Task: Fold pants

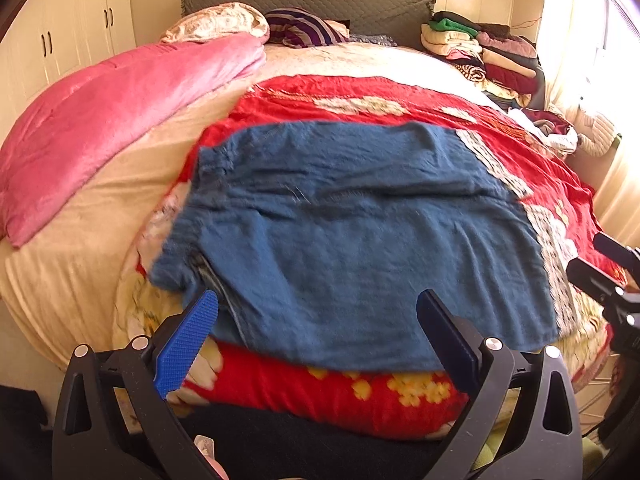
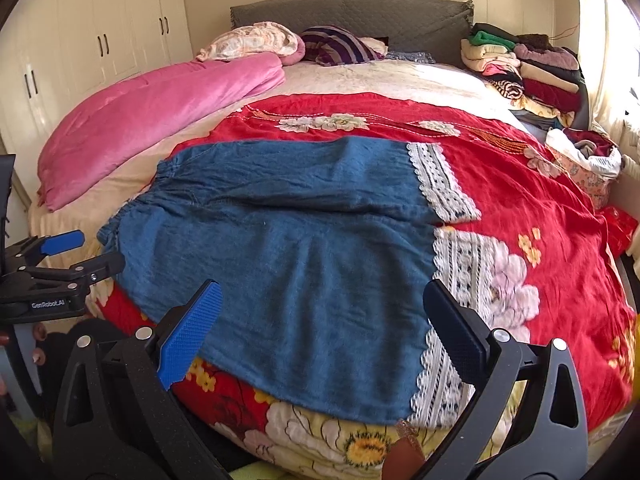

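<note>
Blue pants (image 1: 352,232) with white lace cuffs (image 2: 460,264) lie flat on a red floral blanket (image 2: 540,208), waistband to the left, legs to the right. My left gripper (image 1: 318,304) is open and empty, hovering over the near edge of the pants at the waist end. It also shows at the left of the right wrist view (image 2: 84,250). My right gripper (image 2: 322,296) is open and empty above the near leg, close to its lace cuff. It shows at the right edge of the left wrist view (image 1: 600,260).
A pink quilt (image 2: 160,112) lies along the bed's left side. Pillows (image 2: 256,40) sit by the grey headboard (image 2: 352,16). Stacks of folded clothes (image 2: 524,68) fill the far right corner. White wardrobes (image 2: 100,40) stand at left.
</note>
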A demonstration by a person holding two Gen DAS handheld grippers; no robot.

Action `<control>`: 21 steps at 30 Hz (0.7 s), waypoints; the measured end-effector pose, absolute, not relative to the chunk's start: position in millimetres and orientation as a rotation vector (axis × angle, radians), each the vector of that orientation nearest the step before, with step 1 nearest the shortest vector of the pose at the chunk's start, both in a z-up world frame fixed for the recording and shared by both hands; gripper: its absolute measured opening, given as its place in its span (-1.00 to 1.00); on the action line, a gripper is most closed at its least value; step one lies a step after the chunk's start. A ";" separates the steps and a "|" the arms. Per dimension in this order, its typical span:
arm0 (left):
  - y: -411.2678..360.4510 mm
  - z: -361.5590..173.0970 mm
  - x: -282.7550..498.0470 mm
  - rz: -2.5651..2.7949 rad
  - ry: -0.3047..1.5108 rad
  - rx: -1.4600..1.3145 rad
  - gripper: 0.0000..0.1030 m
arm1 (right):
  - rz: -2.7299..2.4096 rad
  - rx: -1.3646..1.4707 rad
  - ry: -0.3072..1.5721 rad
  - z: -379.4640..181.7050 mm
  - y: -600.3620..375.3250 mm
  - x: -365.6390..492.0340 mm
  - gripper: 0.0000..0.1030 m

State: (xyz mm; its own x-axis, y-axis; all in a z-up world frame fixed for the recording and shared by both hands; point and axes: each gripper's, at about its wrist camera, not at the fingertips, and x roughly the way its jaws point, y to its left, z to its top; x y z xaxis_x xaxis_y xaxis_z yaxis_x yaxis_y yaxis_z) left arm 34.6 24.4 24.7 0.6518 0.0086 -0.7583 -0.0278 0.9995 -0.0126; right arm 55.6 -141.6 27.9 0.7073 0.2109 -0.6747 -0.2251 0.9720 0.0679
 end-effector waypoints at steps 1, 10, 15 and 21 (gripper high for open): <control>29.4 26.3 40.8 0.026 0.862 -0.020 0.92 | 0.257 -0.028 0.746 30.3 -138.5 62.2 0.84; 90.3 33.4 103.2 0.077 0.873 -0.030 0.92 | 0.368 -0.060 0.770 40.4 -106.1 129.7 0.84; 121.3 33.0 143.6 0.078 0.907 -0.036 0.92 | 0.376 -0.121 0.762 38.6 -88.4 175.8 0.84; 157.0 23.5 196.0 0.079 0.939 -0.039 0.92 | 0.399 -0.196 0.770 31.7 -66.4 233.8 0.84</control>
State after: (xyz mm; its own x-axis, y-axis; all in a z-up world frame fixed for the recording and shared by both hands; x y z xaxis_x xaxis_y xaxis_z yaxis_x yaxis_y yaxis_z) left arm 196.0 157.0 23.5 0.5876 0.0511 -0.8075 -0.0852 0.9964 0.0010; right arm 233.8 -66.4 31.7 0.6477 0.2782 -0.7093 -0.4195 0.9074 -0.0273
